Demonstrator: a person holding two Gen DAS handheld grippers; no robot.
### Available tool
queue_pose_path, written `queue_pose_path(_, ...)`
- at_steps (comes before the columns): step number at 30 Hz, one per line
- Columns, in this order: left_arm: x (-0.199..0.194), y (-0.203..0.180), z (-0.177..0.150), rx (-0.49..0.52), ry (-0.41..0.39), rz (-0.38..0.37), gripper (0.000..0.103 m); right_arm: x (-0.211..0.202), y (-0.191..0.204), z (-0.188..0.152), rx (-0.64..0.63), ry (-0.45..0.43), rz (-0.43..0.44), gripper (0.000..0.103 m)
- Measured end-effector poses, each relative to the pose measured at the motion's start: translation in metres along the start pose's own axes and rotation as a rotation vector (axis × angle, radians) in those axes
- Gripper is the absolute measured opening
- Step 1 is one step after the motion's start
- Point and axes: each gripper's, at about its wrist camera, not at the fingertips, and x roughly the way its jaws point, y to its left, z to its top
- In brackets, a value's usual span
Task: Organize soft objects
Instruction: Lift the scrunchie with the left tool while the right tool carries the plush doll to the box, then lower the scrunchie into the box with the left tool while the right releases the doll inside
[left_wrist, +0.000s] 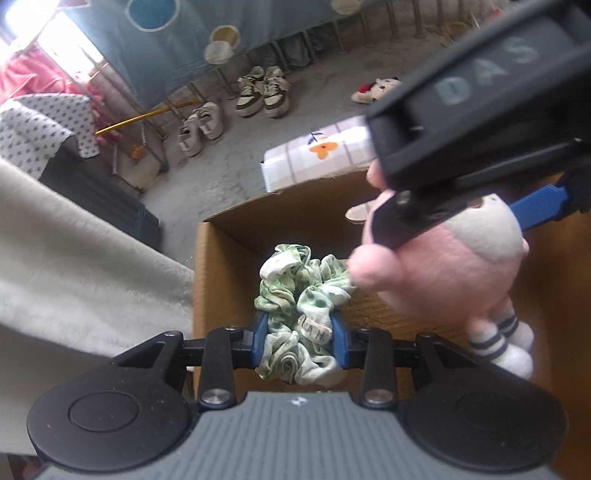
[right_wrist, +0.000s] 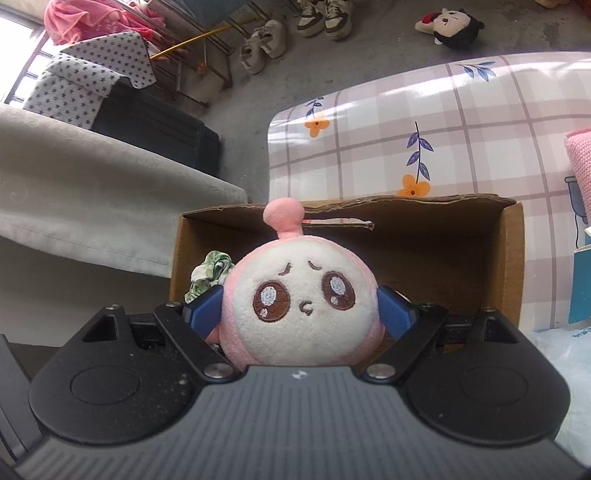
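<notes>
While both loads hang over the box (right_wrist: 513, 258):
Left gripper (left_wrist: 300, 341): jaws narrowly set, pinching socks (left_wrist: 295, 295).
Right gripper (right_wrist: 299, 314): jaws wide, clamping plush (right_wrist: 306, 306).
Risk: plush could be dropped outside if released early.

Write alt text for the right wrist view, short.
The right gripper is closed on a round pink and white plush toy whose face looks into the camera, above an open cardboard box. A green and white cloth shows at the box's left, and a checked tablecloth lies beyond.
</notes>
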Motion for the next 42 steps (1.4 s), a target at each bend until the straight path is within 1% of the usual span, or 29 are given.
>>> queue_pose_path(3, 0.015, -0.009, 0.002, 0.043, -0.001, 0.01, 0.039, 0.021, 0.001, 0.0, 0.023, 0.005, -0.032, 0.087)
queue_pose_path(8, 0.034, -0.015, 0.006, 0.066, 0.013, 0.029, 0.041, 0.053, -0.009, 0.001, 0.074, 0.018, -0.077, 0.087)
queue_pose_path(13, 0.047, -0.02, 0.007, 0.092, 0.03, 0.059, 0.044, 0.073, -0.015, -0.001, 0.124, 0.016, -0.089, 0.087)
queue_pose_path(16, 0.048, -0.02, 0.007, 0.105, 0.031, 0.083, 0.057, 0.08, -0.027, 0.002, 0.176, 0.026, -0.068, 0.088)
queue_pose_path(18, 0.047, -0.018, 0.007, 0.106, 0.026, 0.089, 0.063, 0.085, -0.028, 0.003, 0.188, 0.03, -0.061, 0.089)
queue_pose_path(20, 0.047, -0.016, 0.008, 0.096, 0.034, 0.09, 0.071, 0.087, -0.028, 0.005, 0.191, 0.03, -0.055, 0.091)
queue_pose_path(24, 0.043, -0.014, 0.01, 0.066, 0.045, 0.094, 0.076, 0.089, -0.03, 0.007, 0.203, 0.045, -0.039, 0.092)
queue_pose_path(28, 0.034, -0.008, 0.012, 0.036, 0.044, 0.083, 0.08, 0.083, -0.038, 0.007, 0.227, 0.053, -0.007, 0.093)
queue_pose_path(34, 0.014, -0.008, 0.006, 0.036, 0.055, 0.097, 0.082, 0.081, -0.042, 0.006, 0.23, 0.071, 0.014, 0.092)
queue_pose_path(38, 0.002, -0.002, 0.003, 0.008, 0.064, 0.09, 0.083, 0.085, -0.04, 0.002, 0.225, 0.101, 0.026, 0.093)
queue_pose_path(42, -0.007, 0.005, 0.002, -0.026, 0.067, 0.08, 0.084, 0.082, -0.041, 0.0, 0.239, 0.094, 0.019, 0.093)
